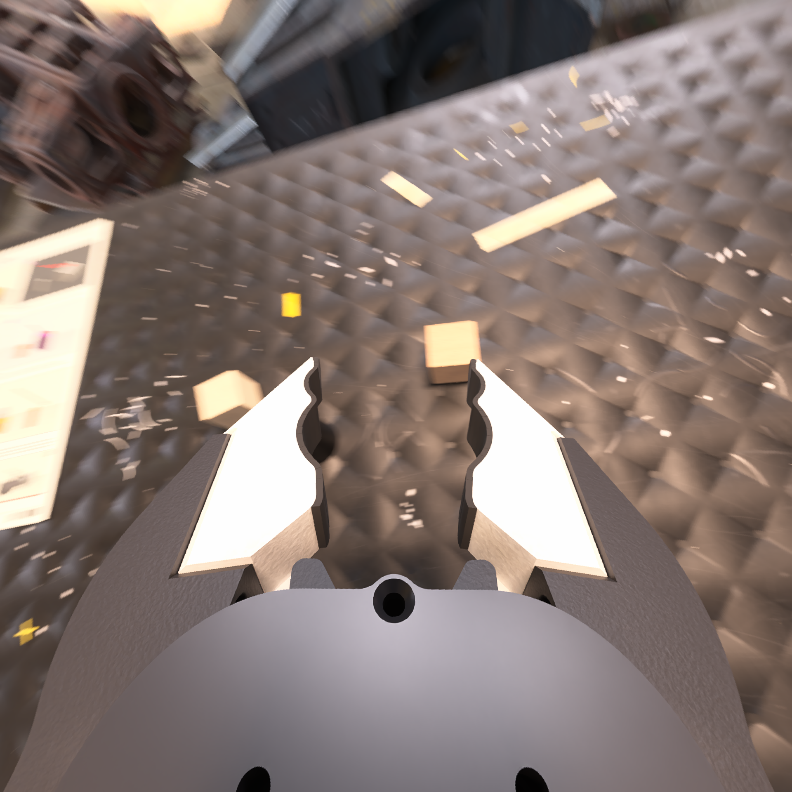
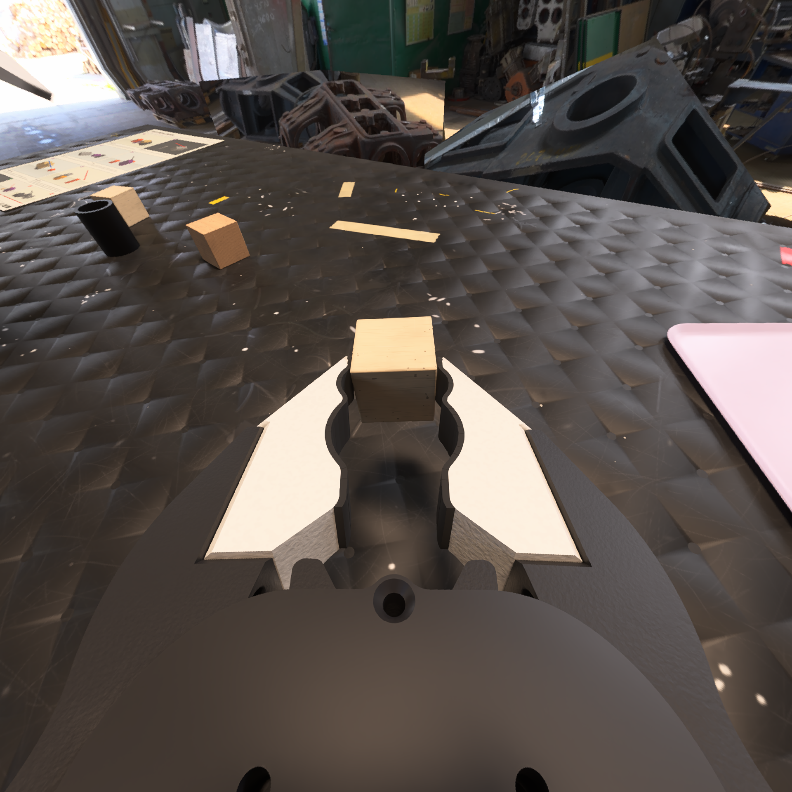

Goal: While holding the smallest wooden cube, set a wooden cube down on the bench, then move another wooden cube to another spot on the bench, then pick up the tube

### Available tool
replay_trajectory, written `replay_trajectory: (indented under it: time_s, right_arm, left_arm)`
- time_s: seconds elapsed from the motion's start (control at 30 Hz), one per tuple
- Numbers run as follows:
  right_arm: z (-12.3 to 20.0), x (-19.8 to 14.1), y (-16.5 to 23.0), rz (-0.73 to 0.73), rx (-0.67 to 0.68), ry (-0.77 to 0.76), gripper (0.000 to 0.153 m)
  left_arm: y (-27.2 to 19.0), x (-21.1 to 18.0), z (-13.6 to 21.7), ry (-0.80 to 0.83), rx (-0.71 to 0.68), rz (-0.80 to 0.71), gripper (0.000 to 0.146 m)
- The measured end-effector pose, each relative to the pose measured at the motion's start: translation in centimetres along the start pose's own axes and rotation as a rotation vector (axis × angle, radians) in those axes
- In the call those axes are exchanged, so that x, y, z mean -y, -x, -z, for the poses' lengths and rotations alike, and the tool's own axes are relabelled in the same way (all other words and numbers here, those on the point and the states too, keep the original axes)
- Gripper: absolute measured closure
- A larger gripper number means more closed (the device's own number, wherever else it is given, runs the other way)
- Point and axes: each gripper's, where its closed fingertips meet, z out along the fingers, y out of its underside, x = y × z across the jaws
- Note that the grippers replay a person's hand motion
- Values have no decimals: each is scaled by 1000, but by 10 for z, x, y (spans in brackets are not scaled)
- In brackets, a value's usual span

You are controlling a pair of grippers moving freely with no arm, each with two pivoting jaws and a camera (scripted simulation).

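My right gripper (image 2: 394, 360) is shut on a small pale wooden cube (image 2: 393, 368), held just above the dark patterned bench (image 2: 535, 291). At the far left of the right wrist view a black tube (image 2: 107, 227) stands upright, with a wooden cube (image 2: 124, 201) right behind it and a tilted wooden cube (image 2: 218, 240) to its right. The left wrist view is blurred. My left gripper (image 1: 393, 361) is open and empty above the bench (image 1: 600, 385). One cube (image 1: 452, 351) lies just beyond its right fingertip, another (image 1: 225, 396) left of its left finger. A dark shape (image 1: 328, 441), perhaps the tube, peeks from behind that finger.
A pink tray (image 2: 745, 398) lies at the right edge. A printed paper sheet (image 2: 98, 163) lies at the far left, also in the left wrist view (image 1: 47, 364). Tape strips (image 2: 385, 231) and small scraps are stuck to the bench. Heavy machine castings (image 2: 621, 128) stand beyond the far edge.
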Motion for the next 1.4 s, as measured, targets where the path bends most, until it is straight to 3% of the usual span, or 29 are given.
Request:
replay_trajectory:
  time_s: [0.07,0.13,0.23,0.33,0.43,0.57,0.6,0.67,0.73,0.8,0.9,1.0,1.1,1.17,1.27,1.4]
  right_arm:
    - [0,-1,0,4,-3,4,115]
    - [0,-1,1,8,-6,7,115]
    - [-1,-1,4,15,-7,7,115]
    - [-4,-3,7,25,-5,18,115]
    - [-8,-10,8,28,3,45,115]
    - [-9,-13,6,32,4,62,115]
    - [-8,-12,6,29,4,58,115]
    - [-6,-10,5,25,4,49,115]
    - [-4,-8,5,27,1,43,115]
    - [-4,-8,5,27,2,40,115]
    - [-4,-9,4,29,-1,43,115]
    - [-6,-11,4,28,-2,52,115]
    - [-7,-11,4,36,-5,55,115]
    - [-6,-10,5,38,-5,53,115]
    - [-5,-10,6,41,-4,50,115]
    - [-4,-9,6,34,6,46,115]
  left_arm:
    - [51,0,28,-66,78,45,81]
    - [102,-12,24,-46,94,185,79]
    - [158,-39,-25,63,82,442,73]
    - [165,-65,-81,244,-43,569,69]
    - [172,-83,-112,359,18,555,69]
    - [174,-102,-128,472,79,508,70]
    - [171,-106,-131,487,82,495,72]
    - [166,-112,-134,511,62,478,91]
    - [165,-114,-134,510,55,468,105]
    - [165,-112,-128,517,43,453,105]
    - [167,-88,-101,405,63,414,105]
    - [141,-43,-52,209,19,364,105]
    - [67,0,-7,54,-157,263,105]
    - [7,10,5,67,-264,144,105]
    - [-69,8,-11,136,-336,9,105]
    - [-131,-8,-68,285,-385,-11,105]
